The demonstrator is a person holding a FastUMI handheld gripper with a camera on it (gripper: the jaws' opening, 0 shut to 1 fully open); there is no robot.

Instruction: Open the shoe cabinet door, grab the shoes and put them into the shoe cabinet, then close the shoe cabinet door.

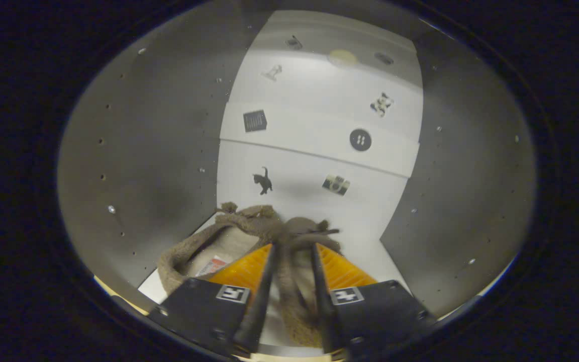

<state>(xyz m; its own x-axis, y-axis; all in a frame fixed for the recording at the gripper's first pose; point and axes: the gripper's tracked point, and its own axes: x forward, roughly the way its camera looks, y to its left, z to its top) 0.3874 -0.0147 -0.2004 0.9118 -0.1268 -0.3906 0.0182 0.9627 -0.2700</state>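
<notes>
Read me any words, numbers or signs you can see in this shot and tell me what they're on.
None can be read.
Insole label in the shoe: too blurred.
Stickers on the cabinet's back panel: pictures only, a cat and a camera.
Gripper, fingers shut on the shoe's edge: square coded markers, no words.

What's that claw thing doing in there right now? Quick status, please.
Gripper shut on fuzzy brown shoe, pinching its rim. Shoe inside the cabinet, low over the white floor panel. Nothing ahead but the stickered back wall.

Place: cabinet interior (pixel 143 151) (shelf-pin holes) | white stickered back panel (pixel 319 115)
</notes>
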